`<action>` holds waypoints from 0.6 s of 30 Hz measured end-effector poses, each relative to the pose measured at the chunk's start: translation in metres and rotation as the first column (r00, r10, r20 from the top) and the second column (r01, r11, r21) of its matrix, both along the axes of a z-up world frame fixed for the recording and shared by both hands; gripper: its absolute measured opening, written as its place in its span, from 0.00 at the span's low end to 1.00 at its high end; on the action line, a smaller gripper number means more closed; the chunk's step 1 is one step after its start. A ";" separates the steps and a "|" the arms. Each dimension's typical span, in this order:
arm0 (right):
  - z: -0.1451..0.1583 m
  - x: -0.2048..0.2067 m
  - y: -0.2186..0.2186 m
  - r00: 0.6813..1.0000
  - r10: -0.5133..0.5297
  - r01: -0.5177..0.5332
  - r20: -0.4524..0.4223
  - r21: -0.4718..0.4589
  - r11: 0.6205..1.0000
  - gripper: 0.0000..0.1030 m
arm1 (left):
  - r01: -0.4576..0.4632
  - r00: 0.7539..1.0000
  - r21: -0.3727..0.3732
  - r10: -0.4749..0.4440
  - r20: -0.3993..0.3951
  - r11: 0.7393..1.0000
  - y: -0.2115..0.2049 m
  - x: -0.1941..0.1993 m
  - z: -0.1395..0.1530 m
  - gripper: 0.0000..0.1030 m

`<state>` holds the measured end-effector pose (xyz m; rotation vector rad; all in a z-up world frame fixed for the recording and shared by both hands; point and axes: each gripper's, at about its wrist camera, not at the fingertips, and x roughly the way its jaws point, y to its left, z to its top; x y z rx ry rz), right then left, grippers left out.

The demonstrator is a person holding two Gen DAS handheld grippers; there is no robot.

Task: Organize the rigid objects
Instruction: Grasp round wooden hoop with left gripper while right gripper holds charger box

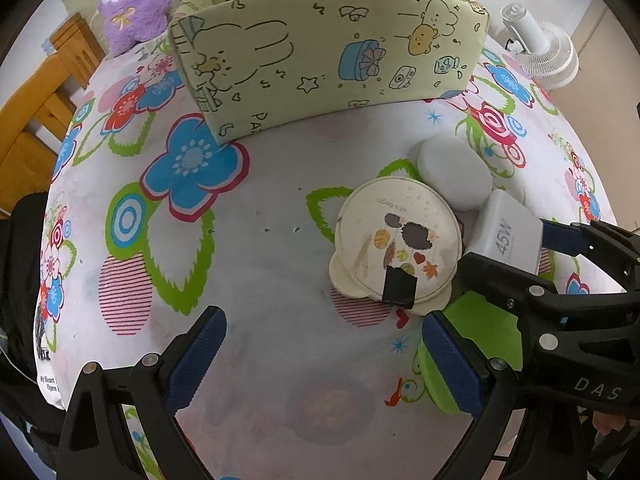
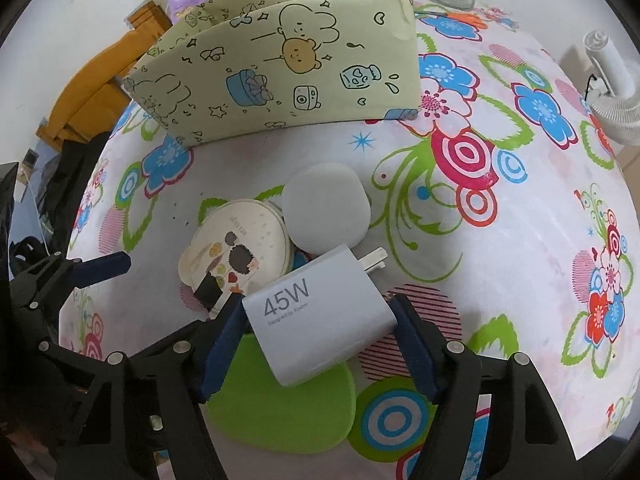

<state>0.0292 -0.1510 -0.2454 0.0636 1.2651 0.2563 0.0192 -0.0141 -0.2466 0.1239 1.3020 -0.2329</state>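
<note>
Right gripper [image 2: 320,344] jaws clamp the charger [image 2: 320,320], hiding part of green disc [image 2: 280,408]; left gripper [image 1: 320,364] jaws released, empty.

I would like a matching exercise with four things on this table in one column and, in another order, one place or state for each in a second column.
Things:
1. white 45W charger block
2. round cream tin with hedgehog picture
3. flat green oval case
4. pale green cartoon-print fabric box

Places or states:
A. stands at the far side of the table
B. lies between the right gripper fingers
C. lies partly under the charger
D. has a strip of black tape at its edge

Pairs: 1-B, 2-D, 3-C, 4-A
</note>
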 end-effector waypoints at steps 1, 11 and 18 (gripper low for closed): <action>0.000 0.000 -0.001 1.000 -0.006 0.007 0.006 -0.011 1.000 0.72 | 0.002 1.000 -0.004 -0.002 -0.002 1.000 -0.001 0.001 0.000 0.97; 0.002 0.006 -0.037 0.994 -0.112 0.112 0.008 -0.053 0.992 0.72 | 0.051 0.999 -0.046 -0.052 -0.018 0.998 -0.024 0.021 -0.003 0.97; 0.000 0.008 -0.049 0.986 -0.168 0.168 0.000 -0.052 0.984 0.72 | 0.094 0.995 -0.047 -0.095 -0.020 0.994 -0.040 0.030 -0.008 0.97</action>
